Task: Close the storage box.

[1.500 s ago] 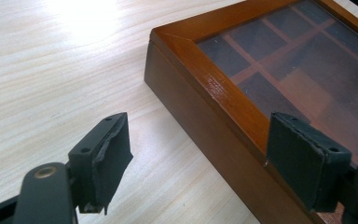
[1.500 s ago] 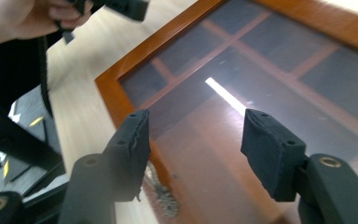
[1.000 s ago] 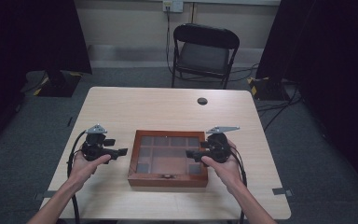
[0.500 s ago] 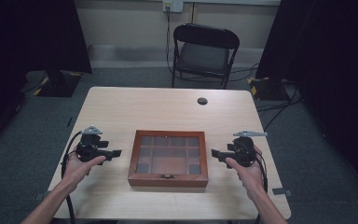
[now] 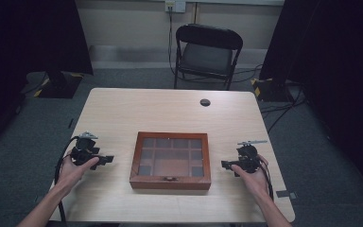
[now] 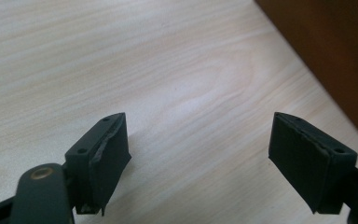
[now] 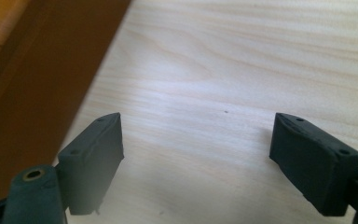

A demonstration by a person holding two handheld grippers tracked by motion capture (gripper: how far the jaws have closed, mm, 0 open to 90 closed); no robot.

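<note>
A brown wooden box [image 5: 171, 161] with a glass lid over several compartments lies shut in the middle of the light wood table [image 5: 170, 111]. My left gripper [image 5: 107, 160] rests low over the table to the box's left, jaws wide apart and empty [image 6: 200, 154]; the box's dark side [image 6: 340, 56] shows at the upper right of the left gripper view. My right gripper [image 5: 224, 164] sits to the box's right, also open with nothing between its jaws [image 7: 198, 156], and the box's side [image 7: 32, 70] fills the left of the right gripper view.
A small black disc [image 5: 205, 102] lies near the table's far edge. A black folding chair [image 5: 204, 52] stands behind the table. Cables trail from both grippers over the table's near corners. Bare wood lies between each gripper and the box.
Both grippers have moved outward, away from the box's sides, the left one leftward and the right one rightward and nearer. The box has not moved.
</note>
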